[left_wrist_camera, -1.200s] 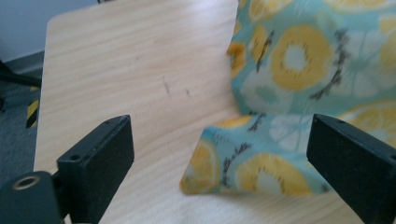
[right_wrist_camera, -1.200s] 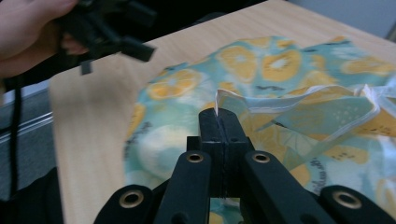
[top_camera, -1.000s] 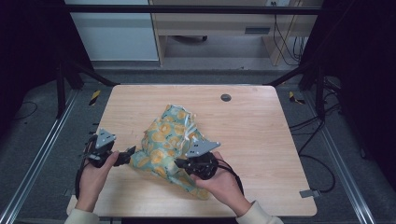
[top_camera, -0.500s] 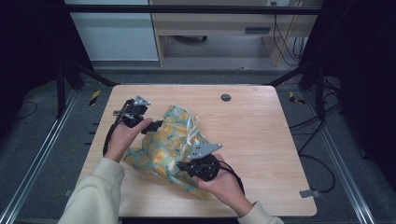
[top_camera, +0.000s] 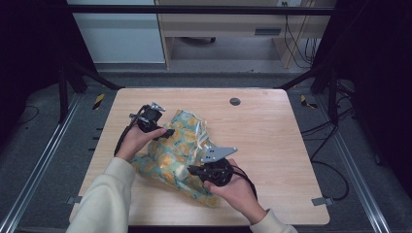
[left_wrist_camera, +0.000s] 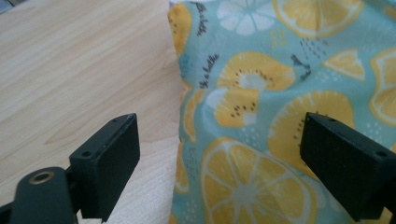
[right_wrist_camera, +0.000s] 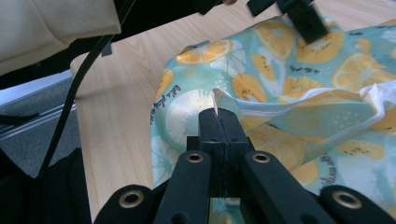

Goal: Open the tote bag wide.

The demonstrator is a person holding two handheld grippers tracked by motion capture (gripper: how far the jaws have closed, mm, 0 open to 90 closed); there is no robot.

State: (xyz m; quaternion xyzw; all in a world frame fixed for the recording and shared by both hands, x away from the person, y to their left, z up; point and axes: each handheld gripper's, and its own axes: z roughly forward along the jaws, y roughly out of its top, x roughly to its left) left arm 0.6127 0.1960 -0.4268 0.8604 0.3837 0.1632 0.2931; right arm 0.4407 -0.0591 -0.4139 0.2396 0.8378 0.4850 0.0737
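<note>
High view: right gripper (top_camera: 194, 170) pinches the lemon-print cloth's (top_camera: 170, 155) hem; left gripper (top_camera: 171, 132), jaws wide, hovers at its far edge, probably to clamp there next.

Wooden table (top_camera: 272, 145) — light grain, rounded corners, a small dark round grommet (top_camera: 235, 101) near its far edge. Black frame posts (top_camera: 330, 82) stand at both sides. Beyond the table — a pale cabinet (top_camera: 116, 34), with loose cables (top_camera: 291, 39) on the floor.
</note>
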